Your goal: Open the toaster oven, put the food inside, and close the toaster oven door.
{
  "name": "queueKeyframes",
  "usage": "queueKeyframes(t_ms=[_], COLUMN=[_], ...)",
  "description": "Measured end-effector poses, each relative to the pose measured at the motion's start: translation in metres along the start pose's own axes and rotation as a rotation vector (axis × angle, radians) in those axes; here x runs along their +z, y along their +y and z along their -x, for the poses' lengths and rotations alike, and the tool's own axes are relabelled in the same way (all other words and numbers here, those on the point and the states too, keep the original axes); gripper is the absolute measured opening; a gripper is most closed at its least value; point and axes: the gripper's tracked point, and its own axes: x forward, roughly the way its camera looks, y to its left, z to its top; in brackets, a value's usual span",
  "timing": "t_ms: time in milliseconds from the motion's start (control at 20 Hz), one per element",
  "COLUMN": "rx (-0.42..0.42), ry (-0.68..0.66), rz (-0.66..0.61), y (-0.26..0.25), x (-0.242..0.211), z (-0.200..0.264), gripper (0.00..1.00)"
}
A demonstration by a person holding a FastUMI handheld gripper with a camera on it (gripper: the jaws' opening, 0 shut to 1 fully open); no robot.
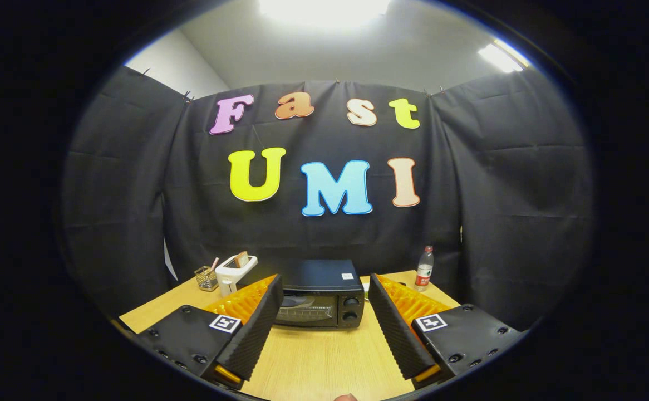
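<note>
A black toaster oven (318, 301) stands on the wooden table (313, 362) with its glass door shut and two knobs on its right side. It lies beyond my fingers, framed in the gap between them. My gripper (324, 289) is open wide, with nothing between its fingers. A white pop-up toaster (234, 272) with a slice of bread (241, 258) sticking out of its top sits to the left of the oven.
A small wire basket (206, 278) stands left of the white toaster. A clear water bottle with a red cap (424, 269) stands to the right of the oven near the table's back edge. Bare wood lies between my fingers and the oven.
</note>
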Motion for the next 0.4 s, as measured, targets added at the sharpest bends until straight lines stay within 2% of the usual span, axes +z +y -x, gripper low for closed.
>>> queueKeyframes(t_ms=[400], rx=[0.007], ry=[-0.001], rz=[0.004], y=[-0.0010], x=[-0.0005], z=[-0.0082], gripper=[0.98])
